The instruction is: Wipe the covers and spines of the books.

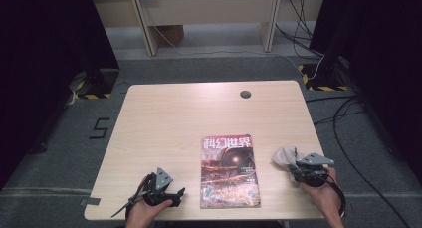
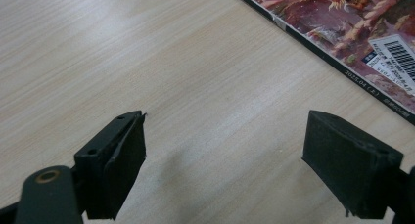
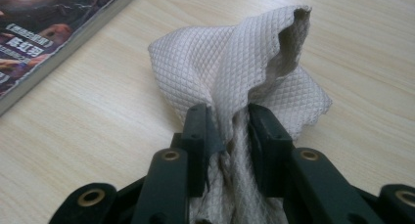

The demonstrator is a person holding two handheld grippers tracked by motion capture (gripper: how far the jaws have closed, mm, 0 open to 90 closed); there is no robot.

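Your left tool (image 1: 175, 193) rests near the tabletop's (image 1: 164, 118) front edge, released, its jaws wide apart over bare wood, just left of the magazine (image 1: 229, 171). Your right tool (image 1: 293, 167) is clenched on a bunched, quilted grey cloth (image 3: 235, 72), which sits on the tabletop just right of the magazine.

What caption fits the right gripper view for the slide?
Right gripper pinches a bunched, quilted beige cloth above the wooden table, magazine at upper left.
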